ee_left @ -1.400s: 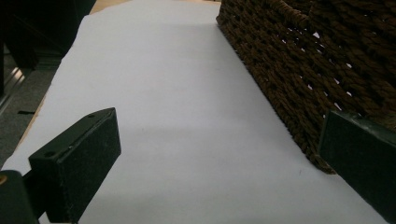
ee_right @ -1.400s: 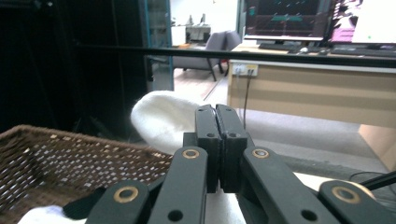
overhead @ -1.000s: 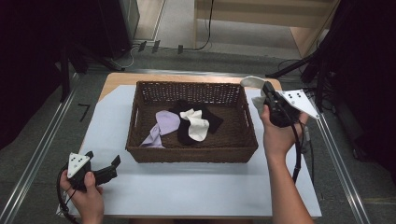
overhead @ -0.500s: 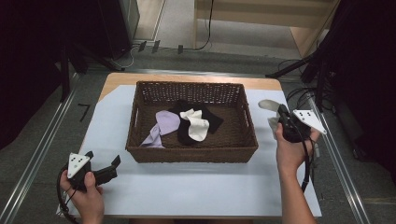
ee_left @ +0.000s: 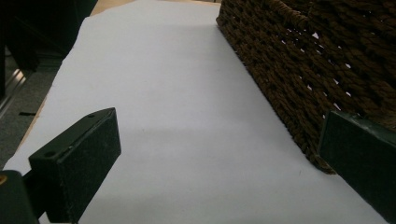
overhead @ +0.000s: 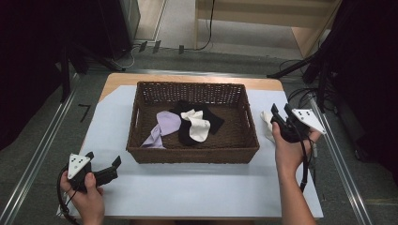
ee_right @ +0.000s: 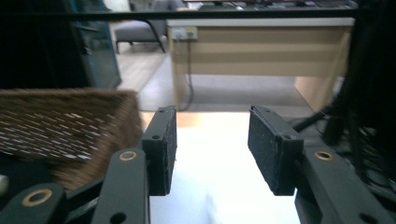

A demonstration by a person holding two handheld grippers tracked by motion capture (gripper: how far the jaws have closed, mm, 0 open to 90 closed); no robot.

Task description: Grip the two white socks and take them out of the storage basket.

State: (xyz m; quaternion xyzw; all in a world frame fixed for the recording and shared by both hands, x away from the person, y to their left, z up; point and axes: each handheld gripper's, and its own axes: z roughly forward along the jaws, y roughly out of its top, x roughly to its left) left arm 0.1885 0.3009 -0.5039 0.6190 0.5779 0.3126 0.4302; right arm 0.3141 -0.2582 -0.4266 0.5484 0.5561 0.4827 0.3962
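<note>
The work in hand looks like taking socks out of the wicker basket [overhead: 195, 157] and laying them on the white sheet [overhead: 187, 187] that covers the worktop. One cream sock [overhead: 267, 125] lies on the sheet just right of the basket's right wall, touching or almost under the right gripper [overhead: 278, 117]. In the right gripper view its jaws stand moderately open with nothing between them, the basket's corner close on the left.

The left gripper [overhead: 109, 165] rests near the left front corner of the basket, low over the sheet. Its jaws are spread wide and empty, one pad [ee_left: 77, 161] over bare sheet and the other close against the weave.

Inside the basket a lilac sock [overhead: 162, 127], a white sock [overhead: 197, 125] and black socks [overhead: 213, 123] overlap in a loose heap.

The main risk, as I judge it, is in the heap: the white sock lies across the black ones, so a pinch there could lift two at once or drag a neighbour over the rim. A low approach by the right gripper could knock the basket wall and shift it, or snag the weave. The cream sock beside that hand could be swept along by the hand or the trailing cable. The thin sheet may wrinkle under a sliding gripper.
</note>
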